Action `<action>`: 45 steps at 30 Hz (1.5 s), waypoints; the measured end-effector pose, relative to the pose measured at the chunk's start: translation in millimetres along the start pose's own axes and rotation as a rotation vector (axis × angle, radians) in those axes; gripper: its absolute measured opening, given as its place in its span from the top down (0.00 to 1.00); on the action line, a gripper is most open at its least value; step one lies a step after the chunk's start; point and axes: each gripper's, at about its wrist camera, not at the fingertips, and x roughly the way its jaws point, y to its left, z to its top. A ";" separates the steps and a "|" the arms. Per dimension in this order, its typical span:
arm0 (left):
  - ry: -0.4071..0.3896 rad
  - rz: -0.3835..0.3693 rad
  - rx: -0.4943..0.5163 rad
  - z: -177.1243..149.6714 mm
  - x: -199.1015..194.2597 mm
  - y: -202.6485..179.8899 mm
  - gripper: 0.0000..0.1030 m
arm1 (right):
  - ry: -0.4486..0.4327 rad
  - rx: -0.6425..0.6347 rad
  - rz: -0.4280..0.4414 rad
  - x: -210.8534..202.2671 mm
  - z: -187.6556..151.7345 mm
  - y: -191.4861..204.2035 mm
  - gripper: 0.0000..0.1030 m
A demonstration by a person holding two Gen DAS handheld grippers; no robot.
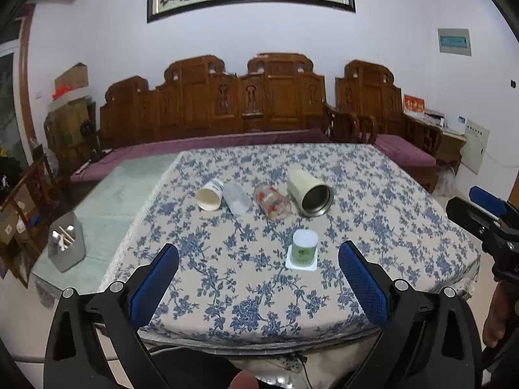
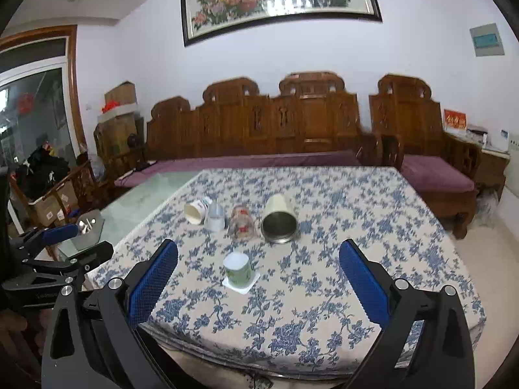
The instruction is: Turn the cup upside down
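A tabletop (image 1: 373,194) covered in a blue-flowered cloth fills the middle of both views, with a carved wooden bench (image 1: 253,97) and its purple cushion along the wall behind it. A pale green mat (image 1: 129,188) covers the tabletop's left part, and a grey holder with utensils (image 1: 66,243) stands on it near the front edge.

The left claw (image 1: 258,261) hangs above the near edge of the tabletop, its blue pads spread wide with nothing between them. The right claw (image 2: 258,261) hangs likewise, wide and empty; each one shows at the side of the other's view.

Four cups lie on their sides in a row across the middle of the cloth. The largest is a cream metal cup (image 1: 309,191) at the right, its dark mouth turned toward the cameras. Just left of it lies a glass with a red pattern (image 1: 271,201), then a clear plastic cup (image 1: 237,198), then a white paper cup (image 1: 210,194).

Nearer the claws, apart from the row, a small green cup (image 1: 304,248) stands bottom-up on a white square coaster (image 1: 301,264).
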 end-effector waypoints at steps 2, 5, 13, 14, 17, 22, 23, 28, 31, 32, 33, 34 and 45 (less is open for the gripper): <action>-0.016 0.003 -0.009 1.6 -7.5 1.2 0.08 | -0.019 0.003 -0.004 -6.8 1.7 0.4 0.02; -0.031 0.011 -0.013 3.2 -15.2 1.0 0.08 | -0.035 0.002 -0.011 -12.6 3.7 0.1 0.02; -0.050 0.027 -0.020 3.3 -22.6 0.6 0.08 | -0.042 0.013 -0.019 -13.9 3.4 -2.0 0.02; -0.049 0.026 -0.019 3.3 -23.0 0.5 0.08 | -0.041 0.014 -0.019 -13.9 3.3 -2.3 0.02; -0.051 0.024 -0.021 3.2 -23.5 0.7 0.08 | -0.041 0.014 -0.019 -13.5 3.2 -2.5 0.02; -0.054 0.020 -0.024 3.7 -24.0 0.9 0.08 | -0.040 0.013 -0.020 -12.8 3.1 -2.8 0.02; -0.055 0.019 -0.024 3.8 -24.4 0.7 0.08 | -0.041 0.013 -0.019 -12.9 3.0 -2.8 0.02; -0.067 0.018 -0.019 4.5 -26.9 0.7 0.08 | -0.040 0.015 -0.024 -11.6 0.5 -3.8 0.02; -0.070 0.018 -0.019 4.7 -27.5 0.9 0.08 | -0.039 0.016 -0.027 -10.5 -0.7 -3.4 0.02; -0.071 0.019 -0.019 5.2 -27.4 0.5 0.08 | -0.039 0.016 -0.027 -10.7 -1.0 -3.5 0.02; -0.071 0.018 -0.020 5.3 -27.4 0.6 0.08 | -0.041 0.014 -0.025 -10.5 -0.9 -3.6 0.02; -0.070 0.019 -0.019 5.2 -27.4 0.6 0.08 | -0.042 0.014 -0.026 -10.6 -1.1 -3.7 0.02; -0.083 0.031 -0.027 6.3 -30.9 1.1 0.08 | -0.047 0.017 -0.021 -9.4 -0.7 -0.9 0.02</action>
